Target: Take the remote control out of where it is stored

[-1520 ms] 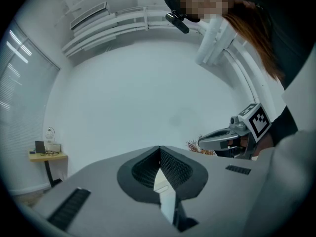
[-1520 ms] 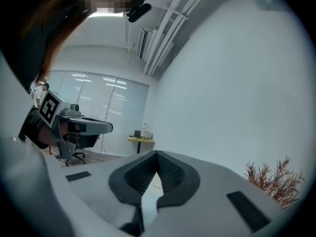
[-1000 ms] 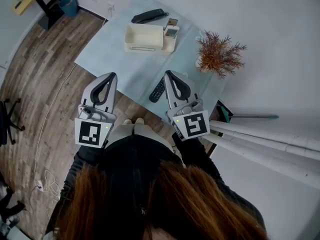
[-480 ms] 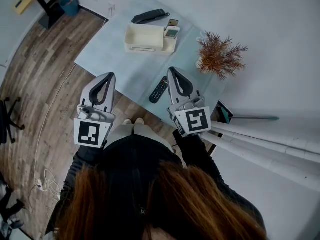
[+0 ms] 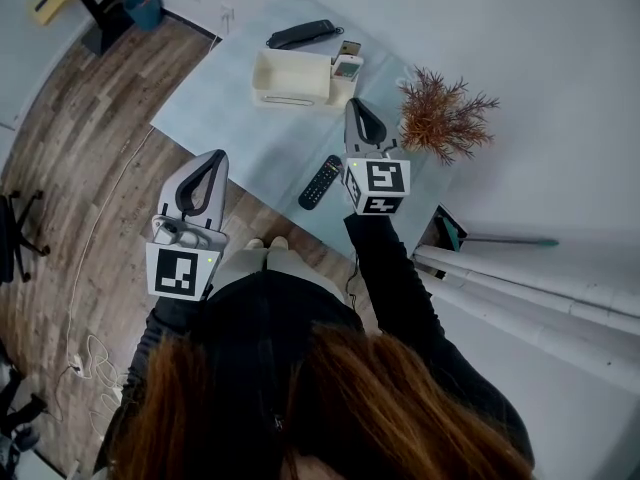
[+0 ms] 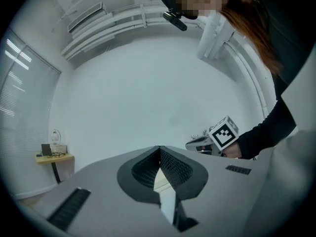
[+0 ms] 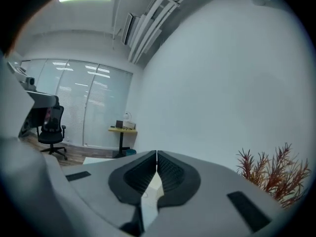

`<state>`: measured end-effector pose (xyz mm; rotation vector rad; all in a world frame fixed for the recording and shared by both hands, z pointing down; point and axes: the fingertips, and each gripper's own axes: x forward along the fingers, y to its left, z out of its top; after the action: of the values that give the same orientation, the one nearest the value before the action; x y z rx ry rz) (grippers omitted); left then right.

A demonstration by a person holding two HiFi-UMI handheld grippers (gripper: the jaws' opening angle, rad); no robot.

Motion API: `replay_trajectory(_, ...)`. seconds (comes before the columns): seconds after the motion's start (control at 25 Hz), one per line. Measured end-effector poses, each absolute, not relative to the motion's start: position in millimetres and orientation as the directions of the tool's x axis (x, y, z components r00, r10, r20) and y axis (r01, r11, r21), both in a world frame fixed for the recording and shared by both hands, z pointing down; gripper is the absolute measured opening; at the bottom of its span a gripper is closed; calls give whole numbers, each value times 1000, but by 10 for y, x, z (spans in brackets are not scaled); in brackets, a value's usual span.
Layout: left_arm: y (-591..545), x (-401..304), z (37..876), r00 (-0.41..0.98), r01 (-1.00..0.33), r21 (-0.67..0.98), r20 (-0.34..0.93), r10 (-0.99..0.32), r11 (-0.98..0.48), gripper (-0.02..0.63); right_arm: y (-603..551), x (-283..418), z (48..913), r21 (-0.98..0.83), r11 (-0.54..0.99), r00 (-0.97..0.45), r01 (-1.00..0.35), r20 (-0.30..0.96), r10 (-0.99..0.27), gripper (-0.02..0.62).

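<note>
A cream organizer box (image 5: pixel 288 76) stands at the far side of the pale table (image 5: pixel 215 98). A white remote with a small screen (image 5: pixel 344 67) stands upright in its right-hand side compartment. A black remote (image 5: pixel 320 181) lies flat on the table nearer me. My right gripper (image 5: pixel 356 104) (image 7: pixel 156 153) is shut and empty, reaching over the table with its tip just right of the organizer's side compartment. Off the table's near edge my left gripper (image 5: pixel 219 154) (image 6: pixel 159 148) is held level, shut with nothing in it.
A dried reddish plant (image 5: pixel 441 116) (image 7: pixel 272 174) stands right of the right gripper. A black elongated object (image 5: pixel 299 33) lies behind the organizer. Wooden floor (image 5: pixel 70 168) spreads to the left, with a chair (image 5: pixel 15 230) at its edge. White pipes (image 5: pixel 540 278) run along the right.
The right gripper has moved forward over the table, past the black remote, up to the organizer's right side. The left gripper has stayed where it was.
</note>
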<state>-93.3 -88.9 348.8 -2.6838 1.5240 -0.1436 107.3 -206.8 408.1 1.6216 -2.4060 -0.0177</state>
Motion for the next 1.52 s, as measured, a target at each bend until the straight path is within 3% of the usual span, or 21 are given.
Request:
replay_trajectory(0.56, -866, -1082, 3496, 470, -875, -99, 58, -881, -474, 6, -2959, 1282, 4782, 36, 208, -190, -978, 274, -943, 21)
replay_trajectory(1.0, -814, -1101, 3536, 470, -873, -99, 86, -878, -477, 6, -3237, 1444, 5209, -33, 71, -78, -997, 341, -937, 250)
replay_trajectory(1.52, -811, -1174, 3542, 453, -878, -116, 110, -885, -464, 6, -3506, 1394, 5397, -65, 44, -66, -997, 396, -916, 273)
